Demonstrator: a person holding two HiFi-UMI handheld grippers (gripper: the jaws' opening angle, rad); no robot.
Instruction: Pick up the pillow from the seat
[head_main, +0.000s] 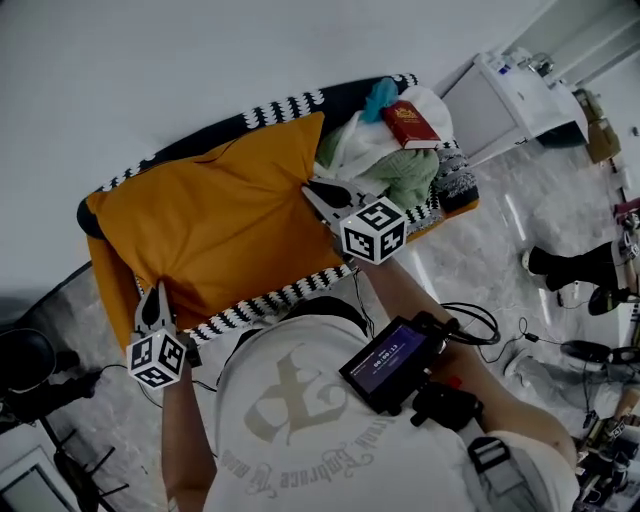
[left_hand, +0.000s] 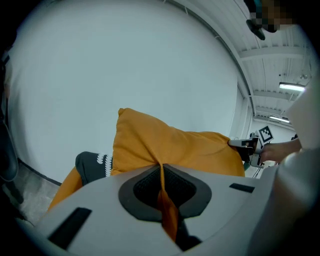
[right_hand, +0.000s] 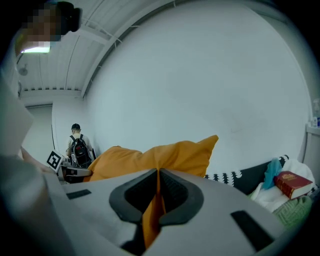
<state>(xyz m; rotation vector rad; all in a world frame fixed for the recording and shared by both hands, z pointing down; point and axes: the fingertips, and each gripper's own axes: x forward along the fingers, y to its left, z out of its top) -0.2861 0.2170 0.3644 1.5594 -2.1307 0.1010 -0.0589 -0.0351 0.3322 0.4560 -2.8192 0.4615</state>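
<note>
Head view: the left claw (head_main: 152, 296) is clamped tight on the lower left edge of the orange pillow (head_main: 220, 222), which spreads over the black-and-white trimmed seat (head_main: 266, 298). The right claw (head_main: 312, 190) pinches the pillow's right edge. Just beside it, clothes (head_main: 396, 172) and a red book (head_main: 410, 125) sit at the seat's end.

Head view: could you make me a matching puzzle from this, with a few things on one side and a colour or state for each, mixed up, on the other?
Things:
1 pillow
2 book
3 left gripper
4 seat

Descriptions:
A red, lying on the heap of clothes
B shut on a corner of the pillow
C dark, with a black-and-white patterned edge
D plain orange

Pairs: 1-D, 2-A, 3-B, 4-C.
</note>
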